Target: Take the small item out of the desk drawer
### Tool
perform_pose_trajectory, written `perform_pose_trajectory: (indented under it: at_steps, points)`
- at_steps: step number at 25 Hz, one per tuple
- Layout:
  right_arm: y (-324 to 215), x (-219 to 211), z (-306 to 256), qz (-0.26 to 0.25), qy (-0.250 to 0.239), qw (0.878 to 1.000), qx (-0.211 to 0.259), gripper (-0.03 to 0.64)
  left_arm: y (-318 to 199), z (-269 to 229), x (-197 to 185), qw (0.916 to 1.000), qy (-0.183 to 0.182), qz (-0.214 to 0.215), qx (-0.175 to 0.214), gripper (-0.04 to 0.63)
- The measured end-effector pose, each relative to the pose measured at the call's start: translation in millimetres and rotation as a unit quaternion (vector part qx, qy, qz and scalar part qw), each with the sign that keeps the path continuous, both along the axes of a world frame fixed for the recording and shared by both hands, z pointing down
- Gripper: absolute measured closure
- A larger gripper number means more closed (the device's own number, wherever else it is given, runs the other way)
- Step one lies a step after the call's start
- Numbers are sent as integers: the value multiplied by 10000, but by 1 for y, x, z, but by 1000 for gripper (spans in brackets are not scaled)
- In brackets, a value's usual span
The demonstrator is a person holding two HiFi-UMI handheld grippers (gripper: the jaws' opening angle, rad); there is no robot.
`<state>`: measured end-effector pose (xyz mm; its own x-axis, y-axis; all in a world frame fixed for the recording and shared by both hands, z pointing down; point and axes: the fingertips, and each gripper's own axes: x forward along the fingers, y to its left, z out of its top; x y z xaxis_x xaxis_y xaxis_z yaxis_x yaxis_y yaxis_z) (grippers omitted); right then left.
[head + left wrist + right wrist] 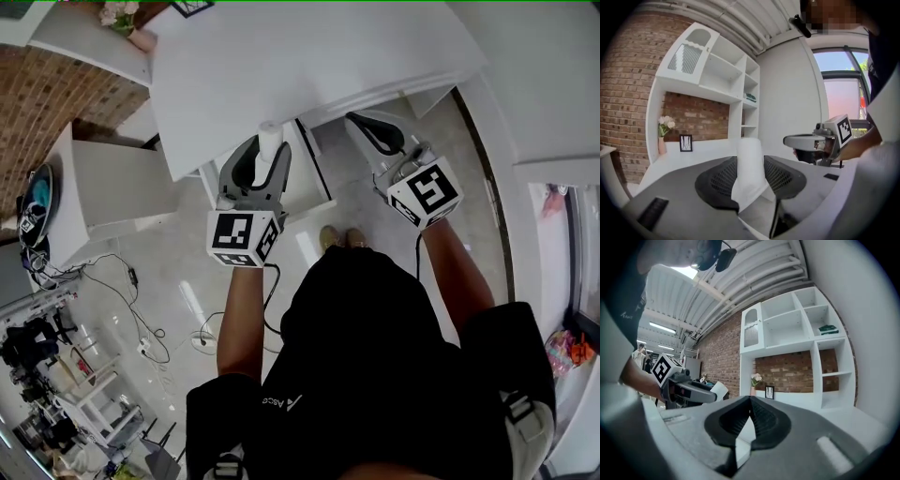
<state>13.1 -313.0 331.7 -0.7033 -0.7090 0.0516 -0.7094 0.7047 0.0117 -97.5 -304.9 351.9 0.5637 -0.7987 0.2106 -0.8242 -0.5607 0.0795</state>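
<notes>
Room: white desk (309, 56) near; brick wall (698, 115) and white shelves (797, 333) far.
Item (750, 161): small, white, matte, round-topped; upright over the desk's near edge, apparently out of the drawer.
Left gripper (751, 185): clamped on the item's lower part, mesh-textured jaws either side.
Right gripper (750, 401): jaws together, nothing between.
Handling: probably light and slightly soft; grip mid-body, gently.

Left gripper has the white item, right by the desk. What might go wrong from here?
1. The white item stands tall out of the left gripper, pinched only low down; a tilt might let it slip.
2. In the head view it sits close to the desk edge, so a forward move could knock it.
</notes>
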Motion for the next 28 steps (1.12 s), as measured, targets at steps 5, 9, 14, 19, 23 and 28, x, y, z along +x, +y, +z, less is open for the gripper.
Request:
perform_pose_trajectory:
  at_steps: [5,9,14,19,23,28]
  points:
    - [15,-9,-29,-127,-120,9997,186,617,19,-59,6,9970,179,83,747,420]
    - [26,-18,-42,-215,-194,9991,308,616,32,-89,6,9936,329,52,1080,420]
    - [34,-31,-58,-346,-229,9979,503,615,41,-109,-1,9886,623,19,1372,420]
    - [41,-35,-69,-399,-317,9966,649,616,54,-119,-1,9852,677,66,1571,420]
    - [43,-32,-72,-383,-407,9966,608,617,58,-123,0,9849,651,92,1604,420]
    - [44,-36,-70,-355,-394,9969,589,617,57,-125,-4,9844,671,125,1619,420]
